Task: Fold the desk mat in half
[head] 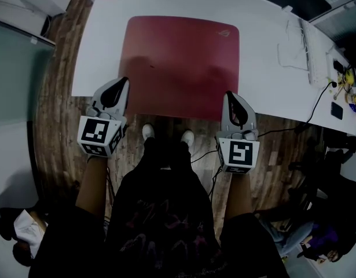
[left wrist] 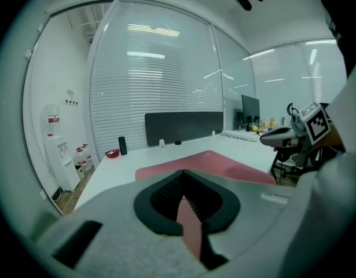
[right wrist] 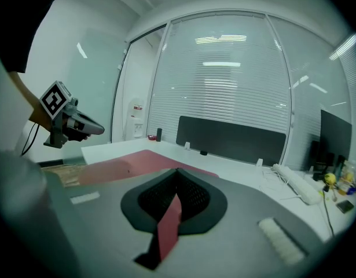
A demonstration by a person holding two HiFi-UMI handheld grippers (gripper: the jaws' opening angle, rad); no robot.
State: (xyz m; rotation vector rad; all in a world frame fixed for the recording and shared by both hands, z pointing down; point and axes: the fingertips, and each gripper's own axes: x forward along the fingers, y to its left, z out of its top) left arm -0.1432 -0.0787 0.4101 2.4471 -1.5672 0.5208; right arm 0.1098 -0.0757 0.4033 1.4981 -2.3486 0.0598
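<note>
Both near corners of the red mat (head: 180, 62) are clamped: left hand-held gripper (head: 123, 82) pinching the left corner, right hand-held gripper (head: 229, 96) pinching the right. Mat lies on the white counter (head: 260, 86), stretching away from both, long axis left to right.

1 overhead, 2 low views, table (head: 260, 80) shared

desk mat (head: 180, 62) on worktop (head: 264, 86), at near edge; left gripper (head: 123, 81) on its near-left corner, right gripper (head: 228, 95) near-right.
</note>
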